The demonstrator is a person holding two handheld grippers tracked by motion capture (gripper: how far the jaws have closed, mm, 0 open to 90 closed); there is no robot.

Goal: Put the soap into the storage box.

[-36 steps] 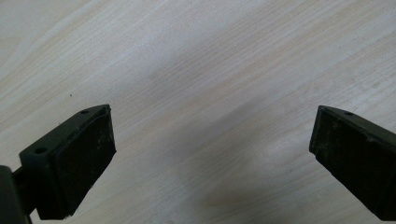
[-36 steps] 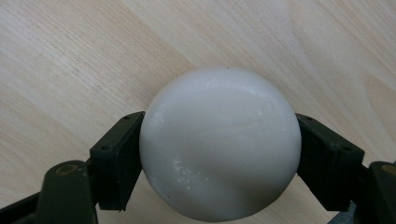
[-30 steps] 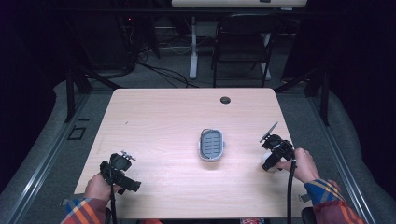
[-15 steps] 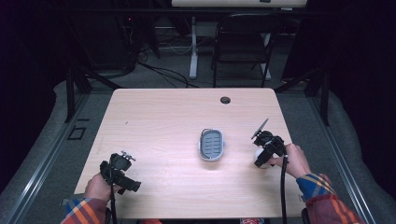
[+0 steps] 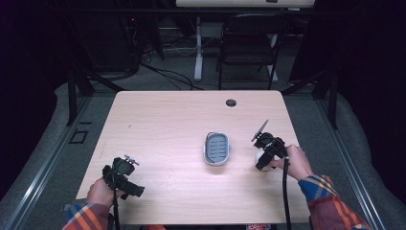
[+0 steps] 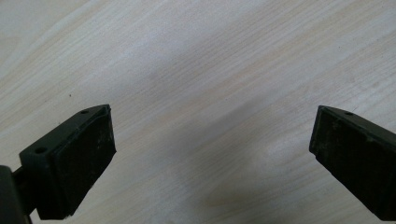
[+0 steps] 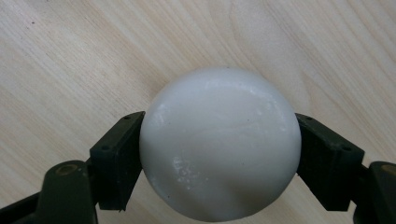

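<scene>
High view: right gripper (image 5: 261, 159) now nearer the dish (image 5: 217, 148) than a second ago, white soap (image 5: 259, 155) carried along, so placing looks close; left gripper (image 5: 125, 176) parked near the front-left edge of the table (image 5: 167, 120), bare wood all round the dish

Left gripper view: jaws wide, nothing between, plain tabletop beneath

Right gripper view: jaws clamped on both sides of the soap (image 7: 219, 144), over bare wood

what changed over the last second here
The right gripper, shut on the white soap bar, has moved left across the table toward the soap dish. Nothing was picked up or released. The left gripper stayed open in place, and the dish kept its spot.
</scene>
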